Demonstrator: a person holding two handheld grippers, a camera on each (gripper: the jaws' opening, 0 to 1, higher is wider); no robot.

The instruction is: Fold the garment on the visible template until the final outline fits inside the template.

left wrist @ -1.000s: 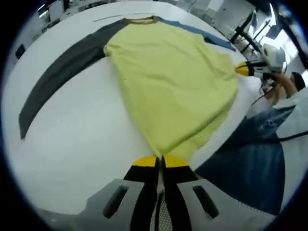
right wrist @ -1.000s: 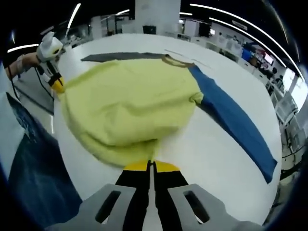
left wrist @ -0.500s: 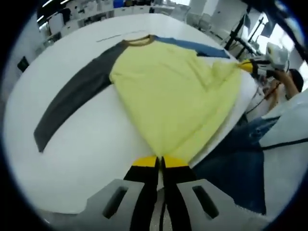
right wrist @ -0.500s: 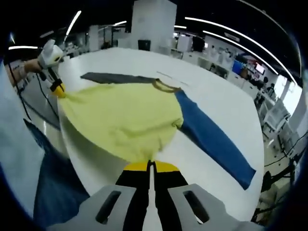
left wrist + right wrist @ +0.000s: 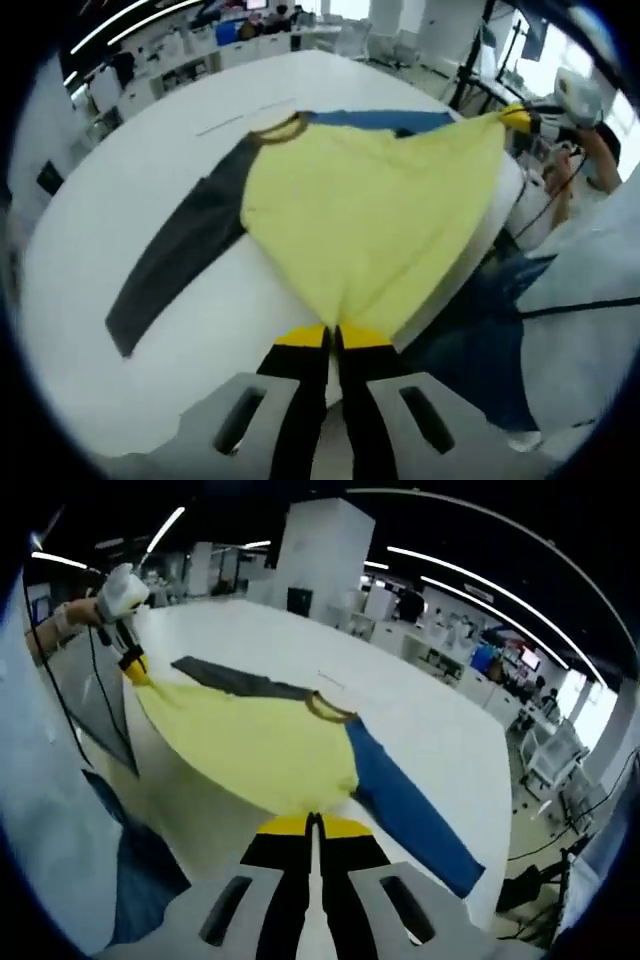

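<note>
Each of the 2 grippers ends in 2 black jaws capped with yellow tips, set on a pale grey body with 2 slanted dark slots: the left gripper [image 5: 335, 335] and the right gripper [image 5: 315, 825] look alike. The person wears a white top and dark blue jeans [image 5: 470, 335]. A thin black cable [image 5: 100, 695] trails below the far white-bodied gripper.

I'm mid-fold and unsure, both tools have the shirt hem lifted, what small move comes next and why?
Probably carry the hem forward toward the collar. Both tools, left and right, pinch the yellow shirt taut above the table, with both sleeves flat.
</note>
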